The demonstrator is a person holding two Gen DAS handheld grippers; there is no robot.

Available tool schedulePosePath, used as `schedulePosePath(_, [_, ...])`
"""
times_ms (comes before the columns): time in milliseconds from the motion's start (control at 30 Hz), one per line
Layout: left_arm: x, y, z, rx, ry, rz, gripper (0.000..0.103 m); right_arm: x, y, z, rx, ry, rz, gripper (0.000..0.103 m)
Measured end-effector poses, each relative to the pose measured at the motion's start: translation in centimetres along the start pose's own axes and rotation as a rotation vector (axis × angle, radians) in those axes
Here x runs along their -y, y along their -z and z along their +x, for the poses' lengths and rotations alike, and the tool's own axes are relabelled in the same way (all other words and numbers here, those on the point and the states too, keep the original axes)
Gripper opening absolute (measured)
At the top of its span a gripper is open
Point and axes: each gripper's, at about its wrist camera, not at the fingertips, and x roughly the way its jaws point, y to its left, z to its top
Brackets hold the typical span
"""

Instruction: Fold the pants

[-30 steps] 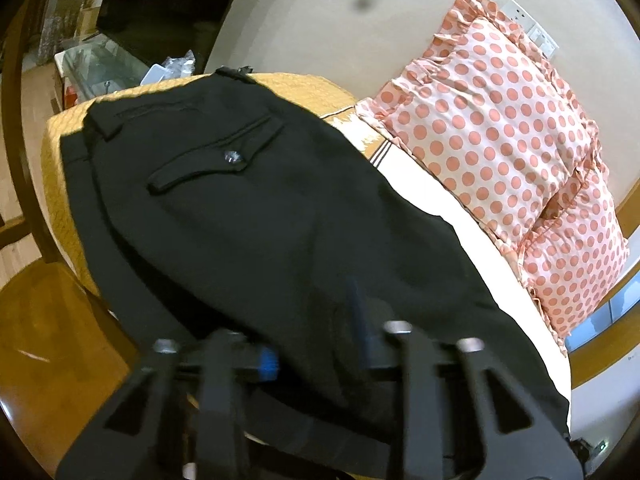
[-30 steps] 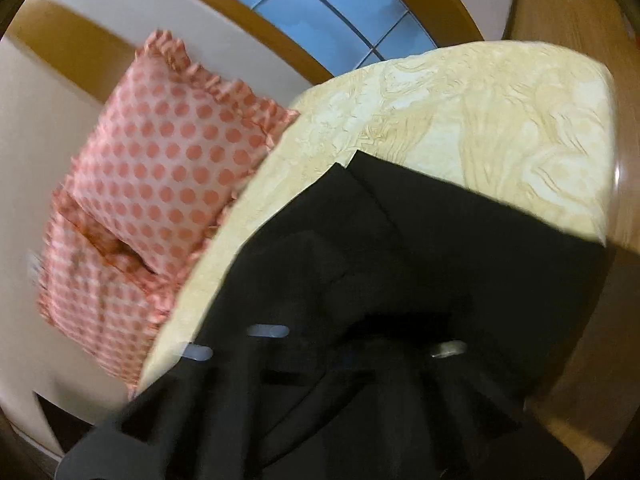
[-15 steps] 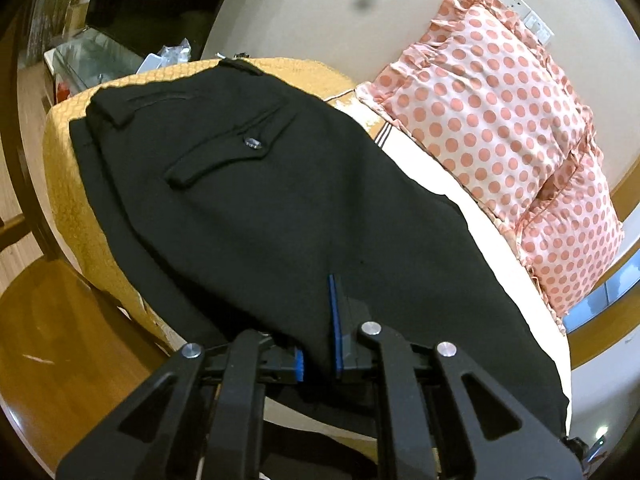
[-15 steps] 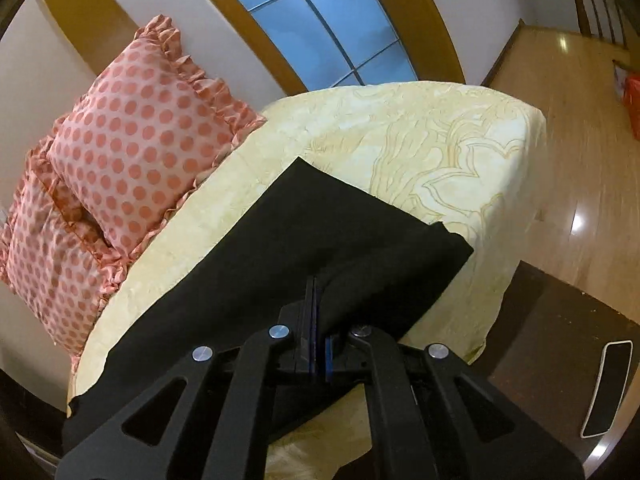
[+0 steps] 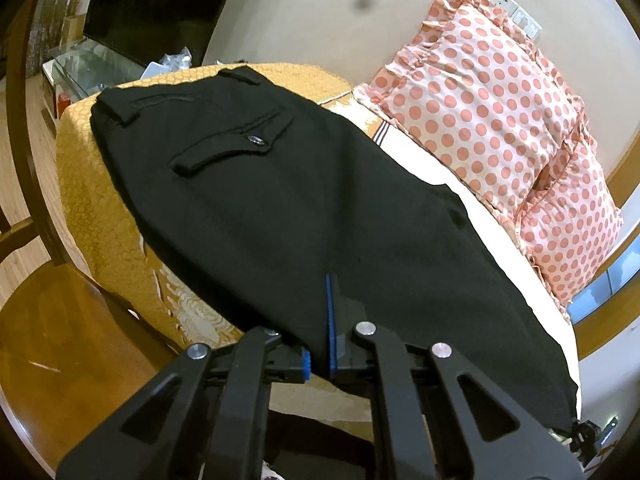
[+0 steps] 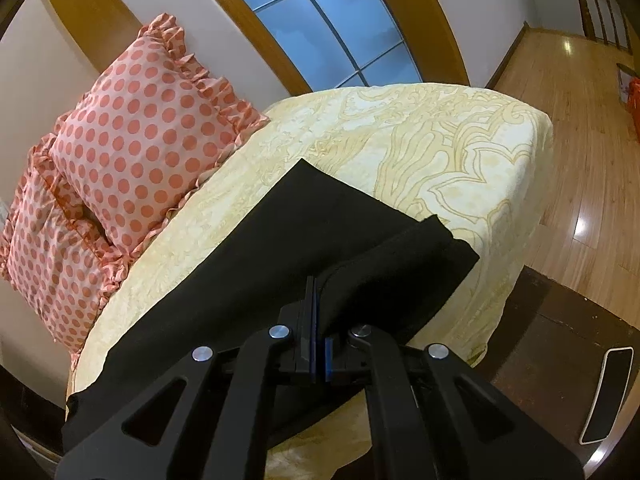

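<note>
Pants [image 5: 304, 216] lie flat along the near side of the bed [image 5: 100, 208], waistband and buttoned back pocket [image 5: 236, 142] at the far end, seen from my left wrist. My left gripper [image 5: 318, 354] has just been closing and now pinches the near edge of the cloth between its blue pads, roughly midway down the leg. Two dotted pillows [image 5: 492, 120] lean on the wall beyond the pants, clear of them.

From my right wrist, the leg end of the pants [image 6: 320, 248] rests on the pale patterned bed [image 6: 440, 152], its hem corner turned up a little toward the foot of the bed. My right gripper [image 6: 316, 344] is pressed together on the near edge of that cloth, which rises in a small ridge out of the pads. The pillows [image 6: 132, 160] sit beyond the pants, apart from them. A phone [image 6: 608, 392] lies on the dark floor piece beside the bed.

I judge both grips are set for the fold. To do it well I would lift both edges together, keep the cloth taut between the grippers, carry the leg end toward the waistband without dragging the lower layer, and lay the edges square before letting go.
</note>
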Motion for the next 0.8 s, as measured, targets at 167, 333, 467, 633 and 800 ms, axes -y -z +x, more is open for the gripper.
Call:
schedulePosePath(167, [0.4,0.3,-0.7,0.064,-0.040,0.037,0.022,-0.5,0.0,-0.5,0.018,0.054,-0.059,0.010])
schedulePosePath(333, [-0.3,-0.2,-4.5,0.282,-0.169,0.003,0.064,1.0,-0.7,-3.1,0.189,0.130,-0.051,0.076])
schedulePosePath(467, [1.4,-0.8,-5.8,0.380,-0.189,0.056,0.076,2.0,-2.3,-2.6,0.241,0.124,-0.056,0.072])
schedulePosePath(633, [4.7,-0.2,-3.3,0.303,-0.117,0.158,0.079,3.6,-2.9,0.3,0.189,0.147,-0.040,0.064])
schedulePosePath(800, [7.1,1.0,-0.9,0.233,-0.067,0.236,0.081,3.5,-0.4,-0.8,0.182,0.073,-0.076,0.059])
